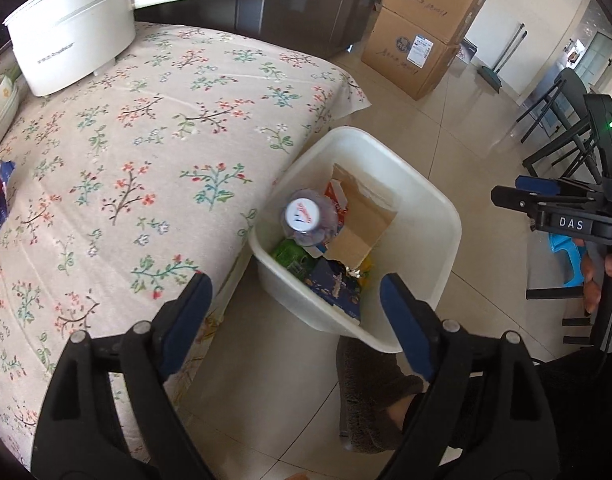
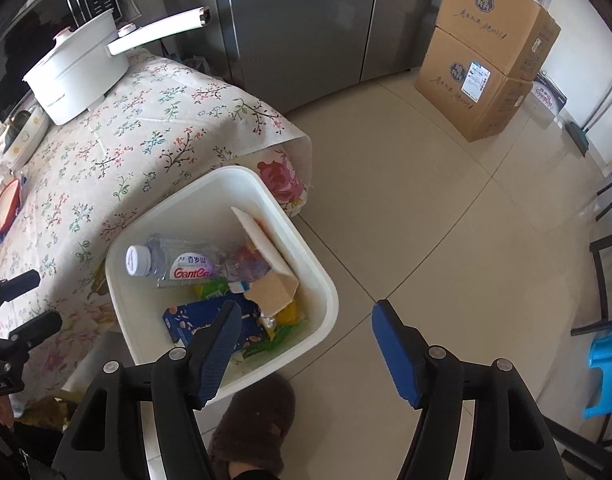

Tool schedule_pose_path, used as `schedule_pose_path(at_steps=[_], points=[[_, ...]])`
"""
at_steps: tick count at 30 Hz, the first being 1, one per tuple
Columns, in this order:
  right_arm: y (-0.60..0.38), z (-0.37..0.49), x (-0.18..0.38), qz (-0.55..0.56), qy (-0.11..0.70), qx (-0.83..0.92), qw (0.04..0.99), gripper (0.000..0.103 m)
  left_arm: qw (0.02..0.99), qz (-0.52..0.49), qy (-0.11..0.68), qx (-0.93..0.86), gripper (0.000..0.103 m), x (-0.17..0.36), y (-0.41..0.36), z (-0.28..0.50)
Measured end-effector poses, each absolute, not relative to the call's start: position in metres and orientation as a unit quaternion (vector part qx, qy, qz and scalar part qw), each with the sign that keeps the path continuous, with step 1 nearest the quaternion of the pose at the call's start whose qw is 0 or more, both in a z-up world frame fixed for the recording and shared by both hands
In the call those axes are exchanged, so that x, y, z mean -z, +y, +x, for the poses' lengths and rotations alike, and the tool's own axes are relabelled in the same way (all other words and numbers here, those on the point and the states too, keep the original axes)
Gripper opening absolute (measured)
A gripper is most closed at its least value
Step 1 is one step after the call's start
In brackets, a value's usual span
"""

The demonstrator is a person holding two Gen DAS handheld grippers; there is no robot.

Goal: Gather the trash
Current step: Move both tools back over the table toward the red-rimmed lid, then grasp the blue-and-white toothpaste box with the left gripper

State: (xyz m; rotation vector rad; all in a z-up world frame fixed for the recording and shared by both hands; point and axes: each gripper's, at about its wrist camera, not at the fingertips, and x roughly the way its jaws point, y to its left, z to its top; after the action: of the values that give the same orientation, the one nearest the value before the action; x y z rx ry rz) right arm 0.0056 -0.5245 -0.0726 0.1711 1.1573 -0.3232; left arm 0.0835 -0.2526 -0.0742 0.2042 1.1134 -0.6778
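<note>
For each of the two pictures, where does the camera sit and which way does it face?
Left wrist: sits on the left tool, faces down at the white bin beside the flowered table; shows its own open fingers, a slipper, the right tool.
Right wrist: sits on the right tool, faces down over the bin; shows its own open fingers, the left tool.
Shared: bin, plastic bottle, table.

White bin [image 2: 326,288] on the floor by the table edge, holding a crushed bottle [image 2: 185,262], cardboard [image 2: 271,292] and wrappers [image 2: 209,322]
</note>
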Motion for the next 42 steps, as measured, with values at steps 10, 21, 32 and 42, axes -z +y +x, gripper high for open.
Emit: schedule_pose_path(at_steps=[10, 21, 32, 42], points=[[-0.489, 0.025, 0.060, 0.059, 0.537, 0.130, 0.831, 0.073, 0.823, 0.069, 0.504, 0.255, 0.096, 0.054, -0.186, 0.089], [-0.427, 0.059, 0.048, 0.022, 0.525, 0.100, 0.845, 0.080, 0.855, 0.045, 0.487, 0.174, 0.102, 0.043, -0.104, 0.096], [-0.351, 0.107, 0.051, -0.015, 0.519, 0.054, 0.853, 0.088, 0.871, 0.004, 0.478, 0.112, 0.102, 0.034, -0.030, 0.101], [-0.280, 0.144, 0.051, -0.021, 0.512, 0.005, 0.859, 0.089, 0.887, -0.044, 0.459, 0.031, 0.102, 0.024, 0.039, 0.111]])
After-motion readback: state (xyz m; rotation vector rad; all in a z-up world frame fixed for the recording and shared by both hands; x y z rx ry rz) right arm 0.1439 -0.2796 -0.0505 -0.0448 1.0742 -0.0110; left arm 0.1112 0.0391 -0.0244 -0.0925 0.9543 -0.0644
